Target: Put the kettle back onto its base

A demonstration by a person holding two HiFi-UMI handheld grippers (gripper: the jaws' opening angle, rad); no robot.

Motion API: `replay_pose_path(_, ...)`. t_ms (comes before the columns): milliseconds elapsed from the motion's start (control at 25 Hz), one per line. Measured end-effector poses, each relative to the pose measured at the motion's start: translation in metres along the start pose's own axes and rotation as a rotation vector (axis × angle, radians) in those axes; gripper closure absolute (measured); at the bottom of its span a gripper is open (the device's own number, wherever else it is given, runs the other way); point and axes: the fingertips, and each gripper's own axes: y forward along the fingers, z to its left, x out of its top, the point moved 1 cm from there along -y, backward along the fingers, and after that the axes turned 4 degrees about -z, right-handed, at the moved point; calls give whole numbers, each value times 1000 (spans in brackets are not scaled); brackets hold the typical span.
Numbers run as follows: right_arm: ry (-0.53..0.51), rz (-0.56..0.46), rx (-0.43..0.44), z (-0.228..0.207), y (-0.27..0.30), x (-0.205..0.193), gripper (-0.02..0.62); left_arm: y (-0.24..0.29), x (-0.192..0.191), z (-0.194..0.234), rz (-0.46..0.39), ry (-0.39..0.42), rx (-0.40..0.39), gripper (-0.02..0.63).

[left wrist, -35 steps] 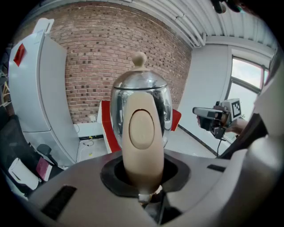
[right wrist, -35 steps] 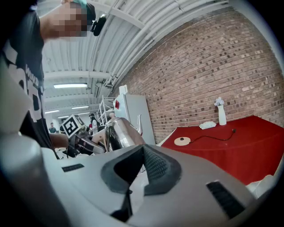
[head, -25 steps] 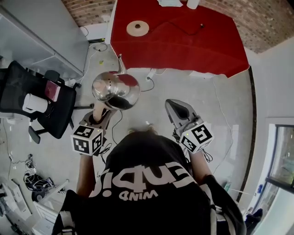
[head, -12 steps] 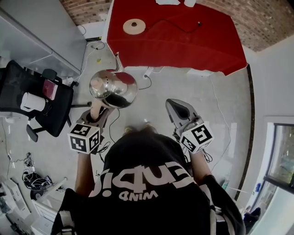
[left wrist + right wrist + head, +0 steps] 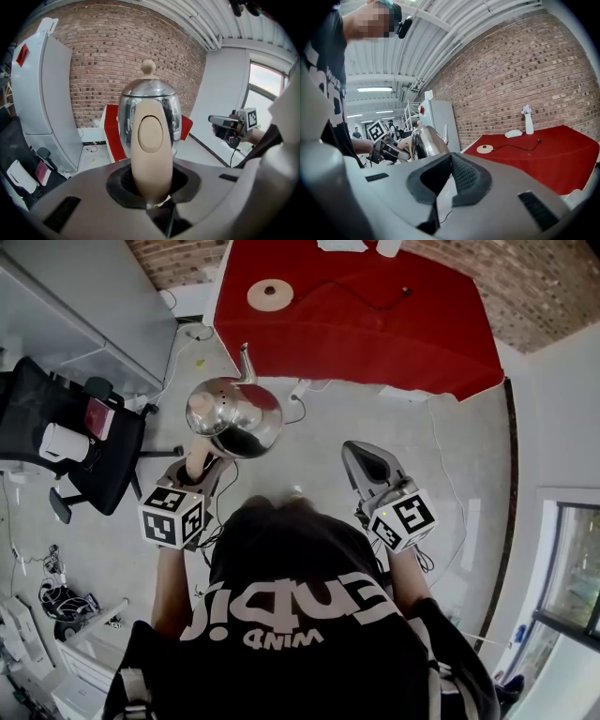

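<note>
The left gripper point(image 5: 200, 468), jaws clamped on the beige handle point(image 5: 151, 145) of a shiny round steel kettle point(image 5: 234, 416), holds it above the floor, well short of its round cream base point(image 5: 269, 294) ahead on the red-covered table point(image 5: 375, 334); the right gripper point(image 5: 368, 465) is closed and empty.

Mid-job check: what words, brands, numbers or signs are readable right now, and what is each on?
"WIND": small white line on the person's black shirt, seen upside down.
Large white lettering beside it: upside down and creased, not reliably readable.
Marker cubes: coded squares only, no words.
Red label on the white cabinet: too small to read.
Kettle: no marking visible.
</note>
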Motion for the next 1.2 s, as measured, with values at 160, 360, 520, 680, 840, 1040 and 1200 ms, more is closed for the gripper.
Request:
replay_pose_path(160, -5, -4, 10, -9, 0, -1, 574, 8, 3, -1, -1, -3, 12, 531)
replay_pose_path(360, 0, -4, 7, -21, 7, -2, 574, 18, 10, 4, -8, -7, 16, 529)
replay_pose_path(520, -8, -5, -6, -28, 14, -2, 574, 27, 19, 13, -30, 3, 16, 530)
replay_pose_path(680, -4, -9, -32, -37, 22, -4, 574, 36, 30, 23, -41, 6, 1, 529)
replay_pose_path(840, -6, -7, -27, -40, 42, 1, 574, 44, 42, 36, -46, 26, 1, 529)
replay_pose_path(1040, 1, 3, -26, -50, 69, -1, 574, 59, 57, 57, -49, 15, -3, 529)
replay_pose_path(1200, 7, 18, -10, -62, 101, 4, 574, 77, 72, 80, -33, 9, -9, 529)
